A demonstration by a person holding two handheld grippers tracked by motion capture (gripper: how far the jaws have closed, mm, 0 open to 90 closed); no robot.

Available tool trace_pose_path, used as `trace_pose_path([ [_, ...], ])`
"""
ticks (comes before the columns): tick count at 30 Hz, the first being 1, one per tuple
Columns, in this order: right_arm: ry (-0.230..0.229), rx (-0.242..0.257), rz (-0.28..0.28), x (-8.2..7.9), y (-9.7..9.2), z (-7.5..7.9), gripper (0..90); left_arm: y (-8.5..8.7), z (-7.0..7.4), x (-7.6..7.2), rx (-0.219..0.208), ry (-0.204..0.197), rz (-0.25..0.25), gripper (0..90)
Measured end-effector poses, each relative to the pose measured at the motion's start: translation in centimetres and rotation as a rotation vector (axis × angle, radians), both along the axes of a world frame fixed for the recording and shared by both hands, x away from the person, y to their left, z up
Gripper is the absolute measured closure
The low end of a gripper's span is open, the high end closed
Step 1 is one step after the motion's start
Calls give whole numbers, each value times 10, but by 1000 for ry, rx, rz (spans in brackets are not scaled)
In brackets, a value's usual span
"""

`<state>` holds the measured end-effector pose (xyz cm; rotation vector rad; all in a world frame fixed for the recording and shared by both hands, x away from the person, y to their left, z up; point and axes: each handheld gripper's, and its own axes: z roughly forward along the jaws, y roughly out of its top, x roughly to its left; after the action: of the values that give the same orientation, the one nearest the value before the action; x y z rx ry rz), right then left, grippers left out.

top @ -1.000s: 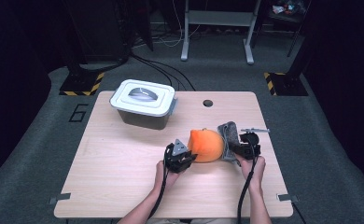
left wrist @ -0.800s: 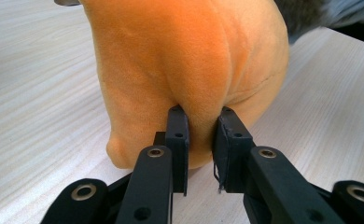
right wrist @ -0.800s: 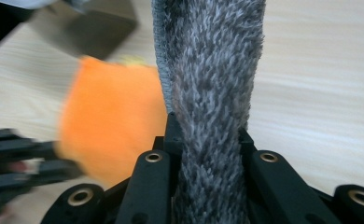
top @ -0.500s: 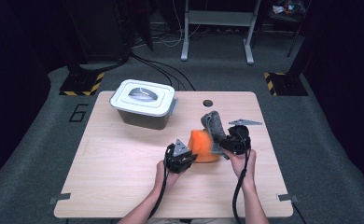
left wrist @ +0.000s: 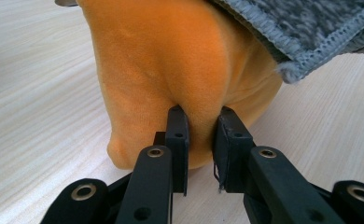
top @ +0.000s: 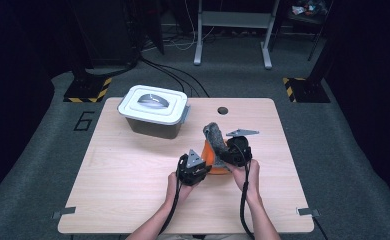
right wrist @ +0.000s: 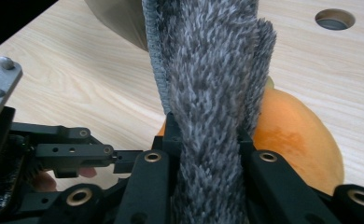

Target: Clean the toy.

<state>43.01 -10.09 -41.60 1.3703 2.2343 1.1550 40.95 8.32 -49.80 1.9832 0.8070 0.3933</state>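
Orange cloth: plain, even orange, pinched between black fingers of left gripper. Grey cloth: mottled dark and light grey pile, stitched grey hem, between black fingers of right gripper. Desk: pale wood grain. Lidded box: light grey lid, darker grey body.

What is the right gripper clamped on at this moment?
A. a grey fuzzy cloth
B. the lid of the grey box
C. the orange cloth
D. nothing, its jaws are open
A: in the right gripper view the right gripper pinches the grey fuzzy cloth, which rises above the orange cloth.
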Motion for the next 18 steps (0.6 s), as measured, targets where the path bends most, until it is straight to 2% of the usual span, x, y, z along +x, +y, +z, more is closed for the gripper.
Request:
trace_pose_path([
  [6,-26,-41,-30,0,-10,-1,757,0,0,0,-6,9,0,769],
  [18,1,-24,-138,4,-45,-14,756,-1,0,0,-6,6,-1,769],
])
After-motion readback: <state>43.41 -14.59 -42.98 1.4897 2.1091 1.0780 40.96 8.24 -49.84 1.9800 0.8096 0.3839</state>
